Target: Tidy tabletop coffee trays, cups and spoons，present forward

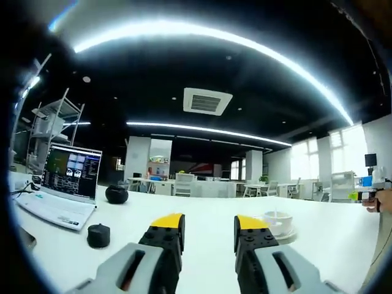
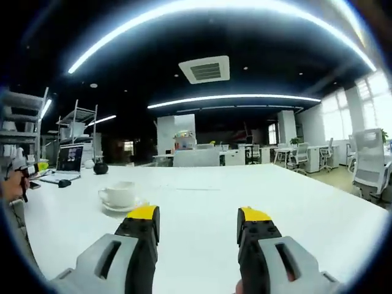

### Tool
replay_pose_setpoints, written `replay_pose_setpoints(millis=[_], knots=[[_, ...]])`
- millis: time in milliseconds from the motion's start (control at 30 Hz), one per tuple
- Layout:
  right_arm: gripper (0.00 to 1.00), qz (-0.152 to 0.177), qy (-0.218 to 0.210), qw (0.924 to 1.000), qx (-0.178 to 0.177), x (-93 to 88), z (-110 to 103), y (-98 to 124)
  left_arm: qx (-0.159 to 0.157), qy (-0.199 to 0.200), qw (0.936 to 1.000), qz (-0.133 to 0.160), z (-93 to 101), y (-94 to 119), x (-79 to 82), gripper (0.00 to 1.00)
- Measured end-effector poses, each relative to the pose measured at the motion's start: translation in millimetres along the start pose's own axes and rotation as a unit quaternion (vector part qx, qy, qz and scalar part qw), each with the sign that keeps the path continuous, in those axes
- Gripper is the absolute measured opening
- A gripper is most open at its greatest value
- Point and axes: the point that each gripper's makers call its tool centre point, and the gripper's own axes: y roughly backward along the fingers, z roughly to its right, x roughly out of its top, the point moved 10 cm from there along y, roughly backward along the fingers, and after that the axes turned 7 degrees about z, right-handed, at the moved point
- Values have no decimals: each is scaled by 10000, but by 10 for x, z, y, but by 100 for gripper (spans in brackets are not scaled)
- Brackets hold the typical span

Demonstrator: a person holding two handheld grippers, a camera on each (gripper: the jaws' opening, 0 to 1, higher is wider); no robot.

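I count one cup (image 2: 119,194) on one saucer (image 2: 122,207), standing on the white table (image 2: 294,208) ahead and left of my right gripper (image 2: 199,223); in the left gripper view it sits just right of my left gripper (image 1: 209,225). A thin stick in it may be a spoon. Both grippers hover level above the table, jaws apart, gripping nothing. The left view adds one laptop (image 1: 64,184) and two dark round things (image 1: 98,235).
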Motion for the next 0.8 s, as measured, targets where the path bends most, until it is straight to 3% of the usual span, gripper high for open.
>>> replay_pose_setpoints(millis=[367, 500, 667, 800], knots=[[51, -33, -127, 9998, 114, -29, -111, -142, -25, -31, 9999, -99, 10, -88, -30, 34], [51, -17, -89, 9997, 208, -1, -184, -143, -145, -54, 9997, -169, 84, -112, 29, 34], [51, -9, -77, 9999, 141, 9, -153, -147, -303, -333, 9985, -324, 147, -107, 63, 34], [51, 33, -125, 9999, 81, 57, -125, -134, -255, -283, 9988, -314, 103, -79, 51, 34]])
